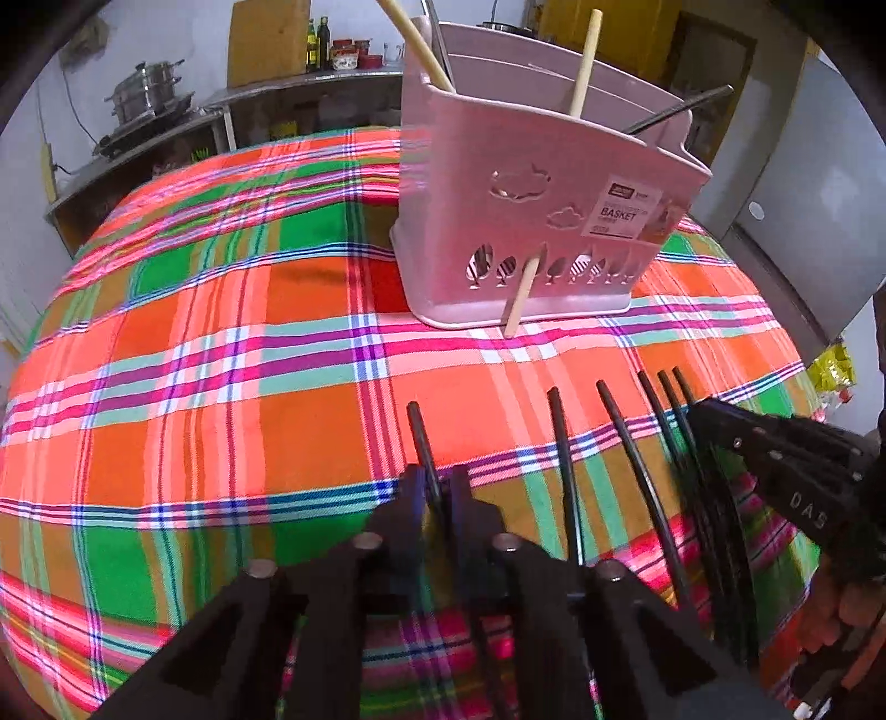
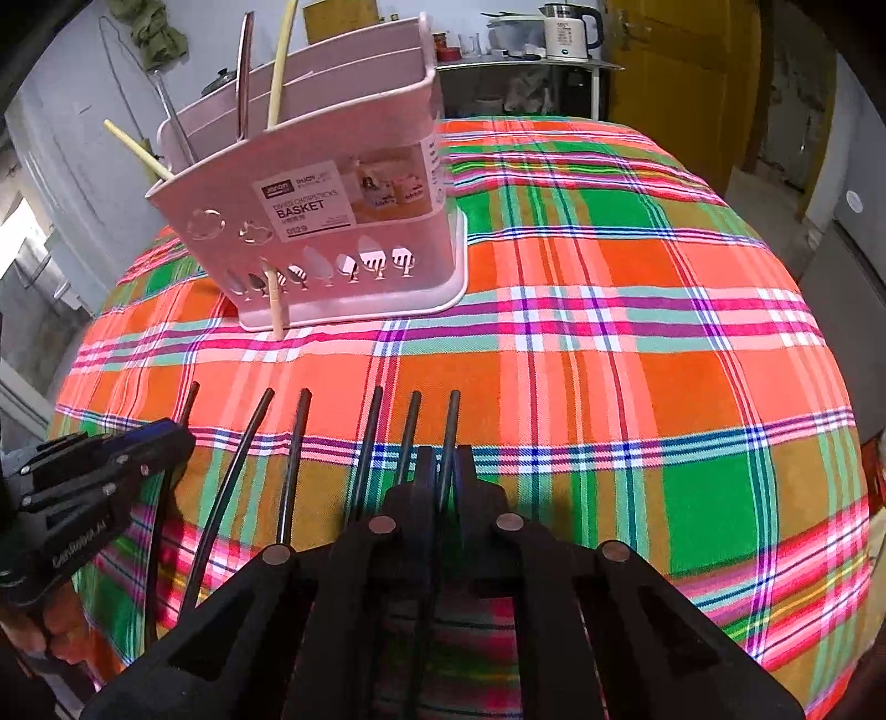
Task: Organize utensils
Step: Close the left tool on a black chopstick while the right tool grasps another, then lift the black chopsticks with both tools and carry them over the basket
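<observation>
Left wrist view: plaid cloth (image 1: 221,343) in orange, green and pink covering the whole table, slightly rumpled; pink basket (image 1: 531,221) standing at the far middle, holding pale wooden sticks (image 1: 584,66) and 1 dark chopstick, with 1 pale stick poking out through a cutout near its base. Left gripper (image 1: 437,487) clenched on a single black chopstick (image 1: 421,437) lying on the cloth; more black chopsticks (image 1: 620,443) fanned out to the right, right gripper entering from the right edge beside them. Behind: a shelf with steel pots (image 1: 147,91), bottles and jars, a yellow door. Right wrist view: right gripper (image 2: 443,471) pinched shut on 1 black chopstick (image 2: 451,432), 5 others side by side to its left on the cloth. Left gripper low at the left edge. Basket at far left; white kettle (image 2: 567,30) on a shelf beyond, yellow door to the right.
</observation>
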Tool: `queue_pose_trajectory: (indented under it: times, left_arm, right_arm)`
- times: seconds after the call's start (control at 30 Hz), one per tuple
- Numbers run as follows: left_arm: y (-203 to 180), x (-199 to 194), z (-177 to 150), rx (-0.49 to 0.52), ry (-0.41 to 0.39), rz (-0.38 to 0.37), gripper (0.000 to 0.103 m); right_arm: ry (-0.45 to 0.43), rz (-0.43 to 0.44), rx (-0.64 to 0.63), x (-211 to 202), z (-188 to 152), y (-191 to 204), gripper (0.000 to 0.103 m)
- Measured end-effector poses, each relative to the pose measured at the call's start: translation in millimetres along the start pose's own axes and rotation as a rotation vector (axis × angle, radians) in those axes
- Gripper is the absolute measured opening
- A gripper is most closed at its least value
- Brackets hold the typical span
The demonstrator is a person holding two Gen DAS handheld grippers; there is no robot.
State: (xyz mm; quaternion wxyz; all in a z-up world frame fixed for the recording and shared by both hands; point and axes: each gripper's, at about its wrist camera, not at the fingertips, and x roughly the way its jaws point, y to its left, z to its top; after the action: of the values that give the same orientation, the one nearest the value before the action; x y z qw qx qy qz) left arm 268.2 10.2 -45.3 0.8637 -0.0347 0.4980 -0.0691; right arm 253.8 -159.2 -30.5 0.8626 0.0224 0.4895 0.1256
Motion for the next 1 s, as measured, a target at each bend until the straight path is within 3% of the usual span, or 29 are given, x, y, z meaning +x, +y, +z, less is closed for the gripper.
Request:
queue_pose_trajectory:
  times: [0.27, 1.0]
  left_arm:
    - [1, -21, 9, -0.029, -0.028, -0.081, 0.006]
    - [-9, -171, 51, 0.053, -0.305, -0.129, 0.005]
  right_arm:
    - [-0.036, 0.053, 0.007, -21, 7, 0, 0.005]
    - [-0.319, 0.090, -0.042, -155, 47, 14, 0.005]
